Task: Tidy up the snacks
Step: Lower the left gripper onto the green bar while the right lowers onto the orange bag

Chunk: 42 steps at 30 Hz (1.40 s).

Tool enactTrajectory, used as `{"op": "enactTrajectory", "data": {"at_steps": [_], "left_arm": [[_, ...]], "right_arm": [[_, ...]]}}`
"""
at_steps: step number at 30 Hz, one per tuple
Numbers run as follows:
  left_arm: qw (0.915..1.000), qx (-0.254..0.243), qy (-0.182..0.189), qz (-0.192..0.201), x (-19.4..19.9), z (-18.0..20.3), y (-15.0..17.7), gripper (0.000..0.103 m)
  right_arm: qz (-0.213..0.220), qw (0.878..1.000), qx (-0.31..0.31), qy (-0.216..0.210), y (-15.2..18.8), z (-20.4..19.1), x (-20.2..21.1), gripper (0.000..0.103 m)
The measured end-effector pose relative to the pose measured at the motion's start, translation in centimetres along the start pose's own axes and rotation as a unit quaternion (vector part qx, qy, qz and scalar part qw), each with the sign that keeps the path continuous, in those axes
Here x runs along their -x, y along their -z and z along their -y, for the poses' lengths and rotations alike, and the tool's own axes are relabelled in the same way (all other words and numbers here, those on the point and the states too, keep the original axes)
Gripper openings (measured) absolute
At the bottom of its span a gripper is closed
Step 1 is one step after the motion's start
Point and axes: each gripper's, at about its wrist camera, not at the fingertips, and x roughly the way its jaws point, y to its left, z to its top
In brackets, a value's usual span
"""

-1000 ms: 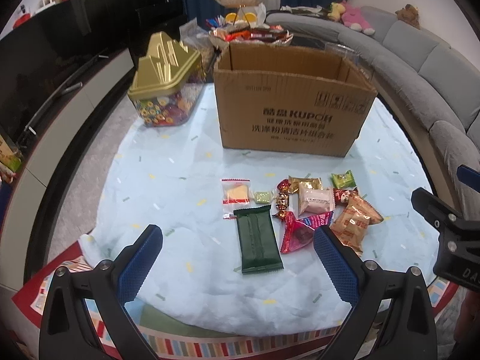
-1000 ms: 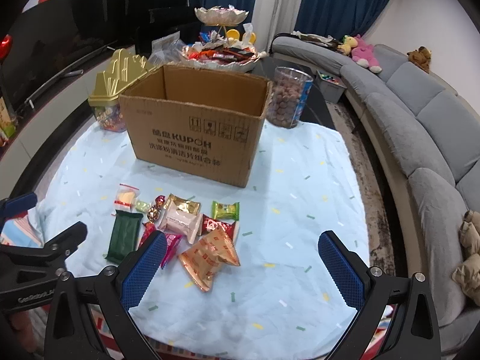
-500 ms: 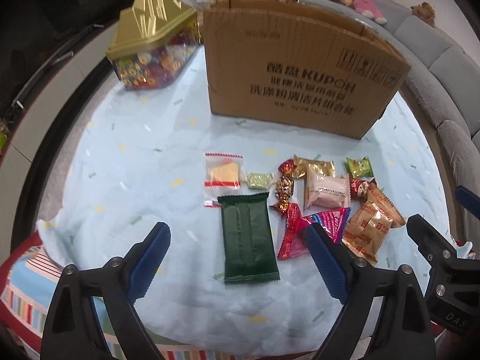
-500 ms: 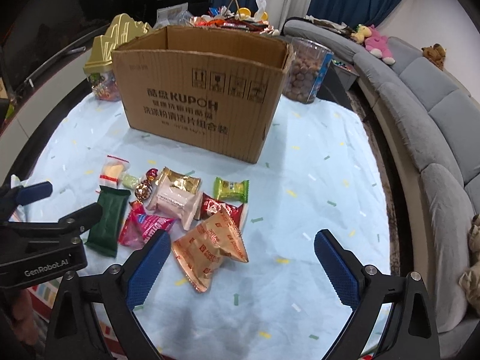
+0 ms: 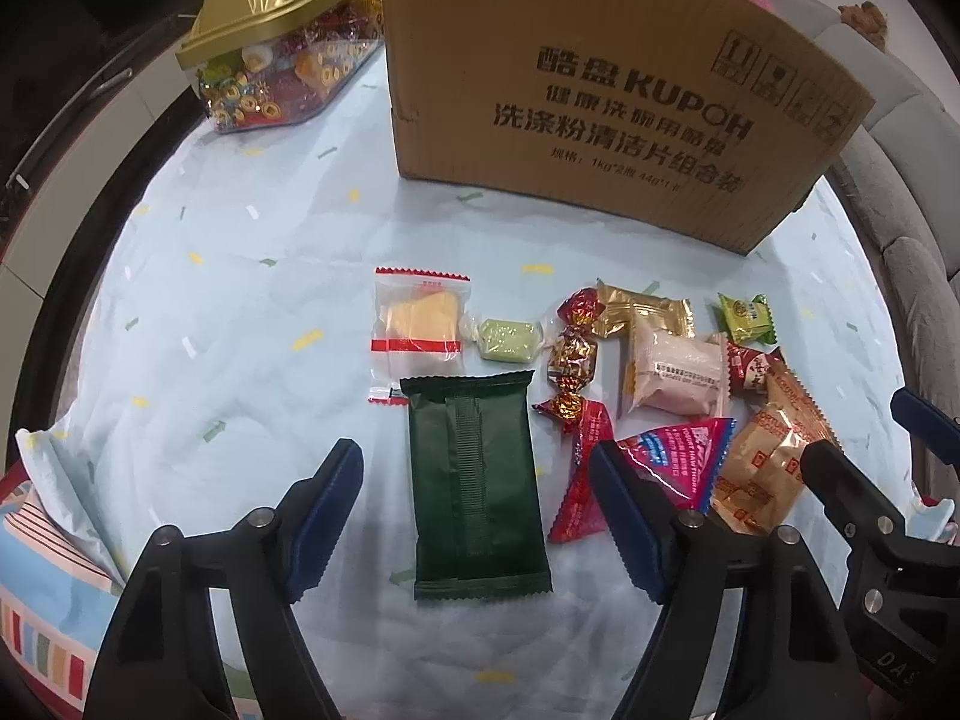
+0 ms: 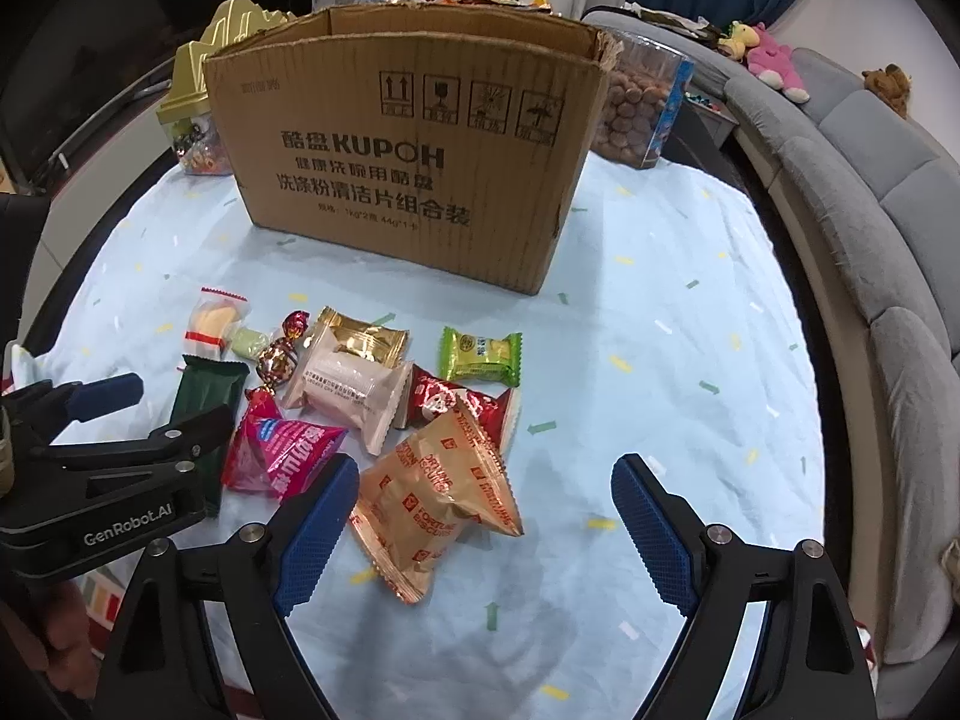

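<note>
Several wrapped snacks lie on a light blue cloth before an open cardboard box [image 5: 600, 78] [image 6: 408, 150]. My left gripper [image 5: 477, 516] is open, its fingers on either side of a dark green packet [image 5: 474, 486] [image 6: 207, 396]. My right gripper [image 6: 480, 528] is open, with an orange biscuit bag [image 6: 438, 492] [image 5: 768, 456] between its fingers. A pink triangular bag [image 5: 678, 462] [image 6: 276, 450], a pale pink packet [image 6: 348, 390], a red packet [image 6: 456, 402], a small green packet [image 6: 480, 354] and a gold packet [image 6: 360, 336] lie nearby.
A gold-lidded candy jar [image 5: 282, 42] stands left of the box. A clear jar of round snacks [image 6: 642, 102] stands to its right. A grey sofa [image 6: 870, 192] curves along the right. A candy dish sits behind the box.
Both grippers have moved forward and down toward the snacks. The left now straddles the green packet and the right straddles the orange bag. Both stay open.
</note>
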Motion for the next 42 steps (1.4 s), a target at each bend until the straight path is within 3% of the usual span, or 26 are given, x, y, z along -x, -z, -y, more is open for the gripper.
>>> {"op": "enactTrajectory", "data": {"at_steps": [14, 25, 34, 42], "left_arm": [[0.9996, 0.019, 0.009, -0.021, -2.2, -1.2, -0.4, 0.069], [0.9996, 0.02, 0.008, -0.017, -2.7, -2.2, -0.1, 0.045], [0.9997, 0.014, 0.011, -0.019, -1.9, -1.5, 0.7, 0.043], [0.9999, 0.009, 0.01, -0.007, -0.2, -1.3, 0.4, 0.042]], "right_arm": [[-0.03, 0.999, -0.016, -0.028, 0.1, -0.2, -2.1, 0.087], [-0.066, 0.995, -0.035, -0.062, 0.3, -0.2, -4.2, 0.061], [-0.061, 0.995, -0.028, -0.068, 0.3, -0.5, -3.5, 0.043], [-0.044, 0.997, -0.027, -0.063, 0.0, -0.7, -1.7, 0.04]]}}
